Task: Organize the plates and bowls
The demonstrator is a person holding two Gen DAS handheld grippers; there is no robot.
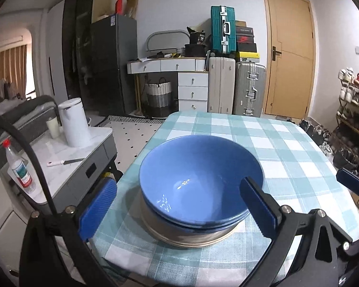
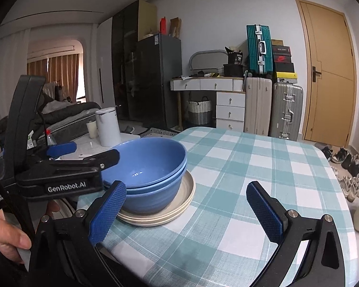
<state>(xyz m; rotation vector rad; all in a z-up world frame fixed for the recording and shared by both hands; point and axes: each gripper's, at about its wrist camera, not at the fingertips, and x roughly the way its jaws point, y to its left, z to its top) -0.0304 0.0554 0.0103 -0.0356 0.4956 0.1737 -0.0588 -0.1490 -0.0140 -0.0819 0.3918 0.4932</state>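
I have both grippers at the near left corner of the bench, which wears a teal and white checked cloth. The task's things sit there in one stack: two blue bowls nested one inside the other, standing on a pair of cream plates.

My left gripper has its jaws wide apart around the stack. In its own view the left blue pad hangs just off the bench edge, clear of the bowls, while the right pad lies over the near right rim of the top bowl; I cannot tell whether it touches. From the right wrist view this gripper comes in from the left, its fingers reaching over the near left rim of the bowls, and a hand grips its handle at the lower left.

My right gripper is also spread as wide as it goes, with nothing between the pads but cloth. Its left pad sits just beside the plates at their near left edge; its right pad is well apart from the stack, over bare cloth.

Left of the bench stands a small side table carrying a white kettle, a knife and a red-capped bottle.
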